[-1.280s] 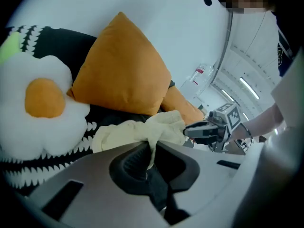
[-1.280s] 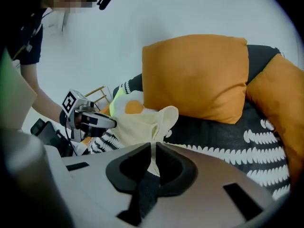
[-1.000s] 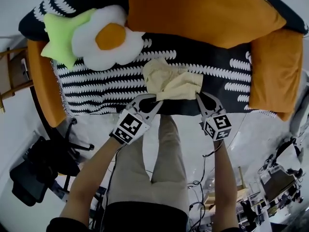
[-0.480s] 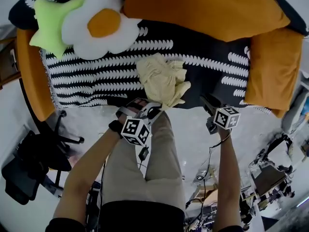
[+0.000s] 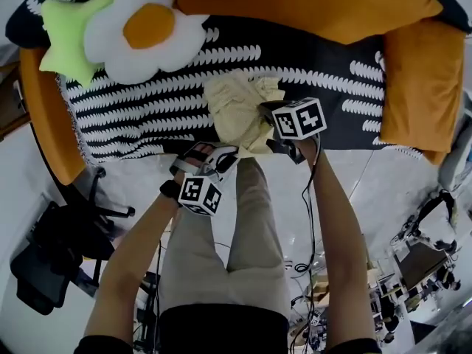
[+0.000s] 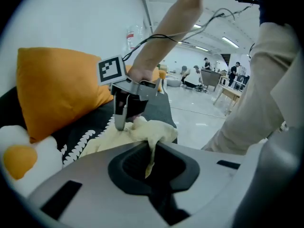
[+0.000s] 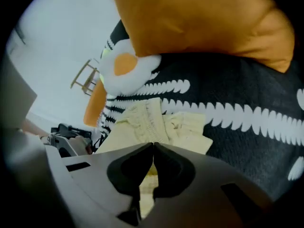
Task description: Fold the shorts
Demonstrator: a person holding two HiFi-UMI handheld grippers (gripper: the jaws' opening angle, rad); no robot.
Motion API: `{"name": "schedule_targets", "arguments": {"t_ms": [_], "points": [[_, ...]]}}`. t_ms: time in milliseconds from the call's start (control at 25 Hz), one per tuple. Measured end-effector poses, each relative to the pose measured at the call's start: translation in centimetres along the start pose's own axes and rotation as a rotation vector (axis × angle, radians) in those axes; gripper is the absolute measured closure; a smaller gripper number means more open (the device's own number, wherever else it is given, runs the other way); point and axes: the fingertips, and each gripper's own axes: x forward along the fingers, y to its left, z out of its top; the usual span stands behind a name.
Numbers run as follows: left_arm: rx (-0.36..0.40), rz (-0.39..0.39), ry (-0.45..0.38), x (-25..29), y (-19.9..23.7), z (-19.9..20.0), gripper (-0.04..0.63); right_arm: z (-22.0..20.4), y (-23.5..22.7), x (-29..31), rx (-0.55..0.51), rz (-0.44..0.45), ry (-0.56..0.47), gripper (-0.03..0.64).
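The pale yellow shorts (image 5: pixel 236 105) lie crumpled on the black-and-white blanket (image 5: pixel 147 102) near the sofa's front edge. My left gripper (image 5: pixel 230 153) is shut on a thin fold of their near edge, which shows as a strip of cloth (image 6: pixel 150 158) pinched between the jaws. My right gripper (image 5: pixel 264 110) reaches over the shorts from the right. Its jaws have just been closing and now stand shut on the shorts (image 7: pixel 152 120), with yellow cloth in the slot. In the left gripper view the right gripper (image 6: pixel 121 122) presses down into the shorts (image 6: pixel 137 132).
A fried-egg pillow (image 5: pixel 144 32) and a green star pillow (image 5: pixel 63 35) lie at the sofa's back left. A big orange cushion (image 5: pixel 310 2) lies behind the shorts, an orange armrest (image 5: pixel 417 87) to the right. A black office chair (image 5: pixel 51 249) stands on the floor at left.
The right gripper let go, swung out right, then came back over the shorts and closed on them. The left gripper moved down and left, still gripping. The shorts are more bunched.
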Motion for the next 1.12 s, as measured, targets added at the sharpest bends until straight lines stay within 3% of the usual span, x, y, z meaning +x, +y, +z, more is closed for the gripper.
{"name": "schedule_targets", "arguments": {"t_ms": [40, 200, 240, 280, 320, 400, 480, 520, 560, 600, 640, 720, 760, 800, 880, 960, 1120], "points": [[-0.018, 0.023, -0.003, 0.0, 0.3, 0.2, 0.564, -0.4, -0.3, -0.9, 0.036, -0.016, -0.003, 0.596], [-0.046, 0.081, -0.008, 0.3, 1.0, 0.8, 0.479, -1.8, -1.3, -4.7, 0.373, 0.032, -0.145, 0.598], [-0.049, 0.079, -0.013, 0.5, 1.0, 0.9, 0.489, -2.5, -1.8, -5.0, 0.407, 0.023, -0.158, 0.598], [-0.053, 0.073, -0.02, 0.6, 1.0, 1.1, 0.548, -3.3, -2.4, -5.0, 0.396, -0.002, -0.158, 0.598], [-0.056, 0.066, -0.028, 0.6, 1.1, 1.4, 0.565, -4.0, -2.9, -5.0, 0.337, -0.038, -0.153, 0.597], [-0.048, 0.062, -0.043, 0.5, 1.3, 1.9, 0.568, -4.9, -3.3, -5.3, 0.1, -0.12, -0.154, 0.558], [-0.014, 0.054, -0.049, 0.1, 1.4, 2.2, 0.568, -5.4, -1.8, -6.5, -0.209, -0.149, -0.159, 0.383], [0.013, 0.043, -0.047, 0.0, 1.3, 2.3, 0.568, -5.9, -0.2, -6.9, -0.357, -0.129, -0.136, 0.253], [0.041, 0.028, -0.044, -0.1, 1.1, 2.4, 0.568, -6.9, 1.5, -7.0, -0.507, -0.098, -0.086, 0.118], [0.065, 0.012, -0.04, -0.1, 0.9, 2.3, 0.568, -7.9, 3.0, -6.7, -0.673, -0.079, -0.016, 0.048], [0.082, -0.003, -0.037, 0.0, 0.8, 2.1, 0.568, -8.9, 4.1, -6.1, -0.864, -0.08, 0.058, 0.017], [0.102, -0.025, -0.037, -0.1, 0.8, 2.2, 0.568, -9.5, 5.2, -4.7, -1.241, -0.122, 0.17, 0.017], [0.112, -0.034, -0.04, -0.3, 0.9, 2.4, 0.568, -9.2, 5.1, -4.0, -1.37, -0.145, 0.196, 0.017], [0.121, -0.043, -0.043, -0.6, 0.9, 2.6, 0.568, -8.6, 4.8, -3.2, -1.442, -0.165, 0.206, 0.017], [0.133, -0.057, -0.04, -1.2, 1.0, 2.7, 0.568, -7.6, 3.6, -1.8, -1.468, -0.181, 0.215, 0.017], [0.113, -0.059, -0.036, -1.5, 1.4, 2.7, 0.568, -7.3, 2.7, -0.9, -1.402, -0.159, 0.229, 0.017], [-0.002, -0.028, -0.042, -1.7, 2.9, 2.7, 0.568, -7.6, 3.2, -1.8, -1.163, -0.096, 0.192, 0.046]]}}
